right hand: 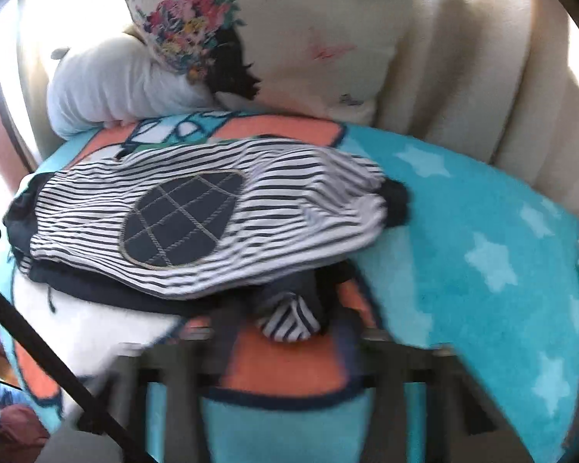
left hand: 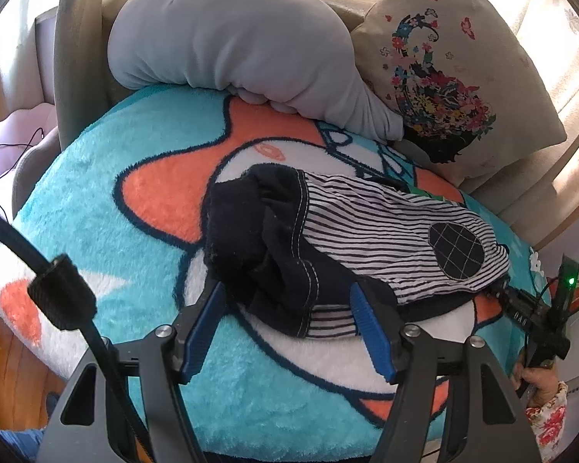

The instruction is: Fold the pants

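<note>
So the striped pants (left hand: 366,243) were lying in a bunched, roughly folded bundle in the middle of the teal cartoon blanket (left hand: 108,193), the knee patch (left hand: 456,249) facing up and the dark waistband end toward the left gripper (left hand: 289,320). That gripper's blue-padded fingers (left hand: 370,332) were spread wide, sitting either side of the dark waist fabric without pinching it. The right gripper (right hand: 289,332) was at the other side of the bundle; its view was blurry, so I couldn't tell for sure whether it was clamped, though a little striped fold seemed to sit right at its tips. Gray pillow (left hand: 227,38) and floral cushion (left hand: 444,77) were behind, not in the way.

My read: this was mid-fold, maybe after one fold-over, and the bundle looked lumpy. Next move would probably need the left fingers to close on the waistband edge, then flatten or fold again without dragging the fuzzy blanket along.
</note>
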### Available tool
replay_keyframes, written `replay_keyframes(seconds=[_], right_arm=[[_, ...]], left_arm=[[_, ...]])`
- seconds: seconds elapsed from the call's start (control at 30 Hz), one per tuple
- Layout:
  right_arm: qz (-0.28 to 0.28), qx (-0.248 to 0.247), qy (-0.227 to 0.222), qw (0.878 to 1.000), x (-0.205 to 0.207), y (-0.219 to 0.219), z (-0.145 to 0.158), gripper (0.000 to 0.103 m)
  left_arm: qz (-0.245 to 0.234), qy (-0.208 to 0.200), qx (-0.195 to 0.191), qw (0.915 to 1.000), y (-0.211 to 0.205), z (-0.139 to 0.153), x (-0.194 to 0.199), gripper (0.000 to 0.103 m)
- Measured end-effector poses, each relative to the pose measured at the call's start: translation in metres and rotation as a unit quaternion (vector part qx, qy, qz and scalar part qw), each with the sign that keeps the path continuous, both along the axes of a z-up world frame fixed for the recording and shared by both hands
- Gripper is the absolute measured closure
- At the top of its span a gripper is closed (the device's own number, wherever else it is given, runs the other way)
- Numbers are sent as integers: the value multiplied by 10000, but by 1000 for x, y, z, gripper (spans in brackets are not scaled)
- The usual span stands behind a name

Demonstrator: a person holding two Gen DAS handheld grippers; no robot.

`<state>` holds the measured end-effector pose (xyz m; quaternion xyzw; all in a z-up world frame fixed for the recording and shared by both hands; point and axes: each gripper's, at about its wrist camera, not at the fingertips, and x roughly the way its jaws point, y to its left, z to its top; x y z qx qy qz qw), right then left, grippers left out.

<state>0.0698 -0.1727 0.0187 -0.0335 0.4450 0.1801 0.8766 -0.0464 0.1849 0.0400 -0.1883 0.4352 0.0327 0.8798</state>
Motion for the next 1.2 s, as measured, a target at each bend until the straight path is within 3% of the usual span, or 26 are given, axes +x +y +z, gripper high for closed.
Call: replay_keyframes(seconds=[0.23, 0.4, 0.47, 0.5, 0.6, 0.67, 0.83, 0.93, 1.13, 1.2], right_arm=[[-602, -259, -549, 9963, -24, -27, 45, 92], [-1196, -228, -190, 9924, -37, -65, 32, 92], [-1244, 112, -46, 9922, -46, -75, 28, 92], [-1173, 302, -22, 9926, -49, -76, 30, 88], [-812, 931, -28, 9923, -59, -63, 39, 52], [-500, 1482, 83, 9877, -57, -48, 41, 50], [122, 2666, 762, 9607, -44, -10, 28, 49], [503, 3430, 1443, 9268, -33, 20, 9, 48], [599, 3841, 2107, 8969, -20, 69, -17, 48], [466, 3753, 2247, 8980, -14, 78, -22, 48]], left_arm=[[270, -82, -110, 9995, 18, 5, -8, 36], [173, -50, -356, 9992, 20, 1, -6, 35], [29, -11, -502, 9987, 14, -2, -2, 34], [-45, 11, -577, 9983, 10, -3, 1, 34], [-334, 101, -1012, 9943, -2, -10, 12, 32], [-485, 218, -1332, 9897, -10, -17, 21, 32], [-471, 400, -1475, 9871, -19, -24, 32, 32], [-414, 345, -1666, 9846, -16, -20, 25, 32], [-205, 157, -1912, 9812, -3, -8, 8, 32], [-201, 101, -1990, 9797, -3, -5, 3, 32]])
